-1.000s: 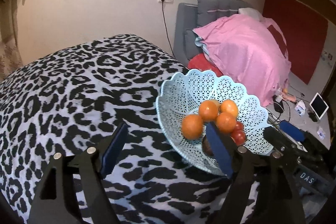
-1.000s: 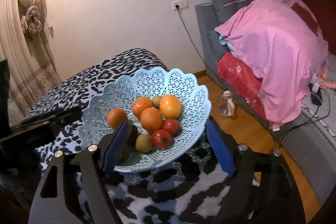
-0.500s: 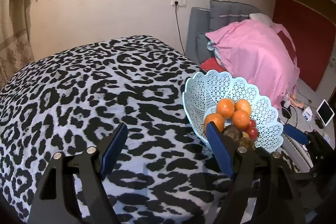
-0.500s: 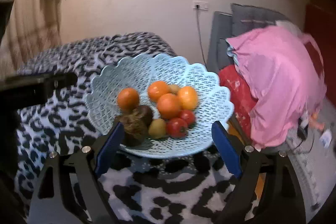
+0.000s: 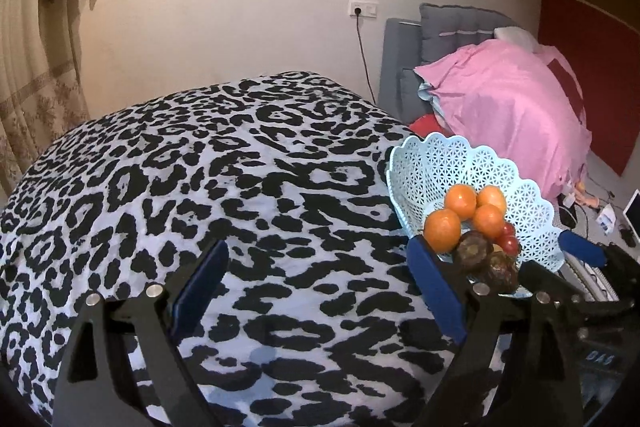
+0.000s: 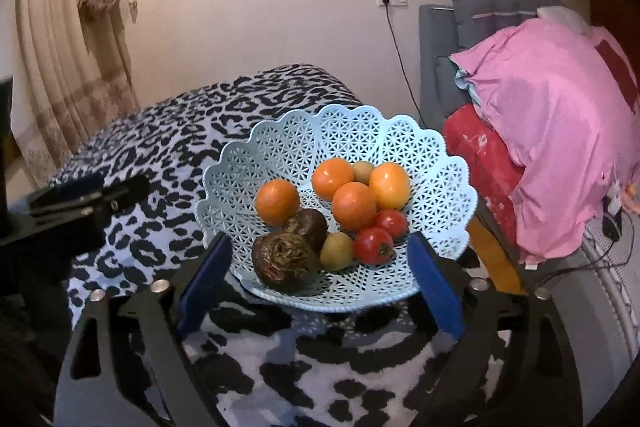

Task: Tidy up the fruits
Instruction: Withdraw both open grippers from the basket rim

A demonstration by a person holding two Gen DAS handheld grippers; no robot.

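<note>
On the leopard-print bench (image 5: 240, 163): basket (image 6: 440, 163) of fruit at right edge | right claw (image 6: 320, 279) wide open, level, flanking basket's near rim | left claw (image 5: 316, 291) wide open, empty, over cloth beside basket

A pale blue plastic lattice basket with a scalloped rim (image 6: 448, 183) is showing a fine star-like openwork pattern. Inside it, four round orange fruits (image 6: 354, 206) are glowing bright orange, two small tomatoes (image 6: 373, 245) are shining red, two small oval fruits (image 6: 337, 250) are looking dull yellow-green, and two dark round fruits (image 6: 282, 261) are looking purplish brown. The leopard-print cover (image 5: 240, 167) beneath is carrying black blotches on white. Each gripper is wearing blue pads (image 6: 434, 285) on black fingers. At the right edge, a plain pink sheet (image 6: 560, 131) is lying over red fabric (image 6: 484, 163).
</note>
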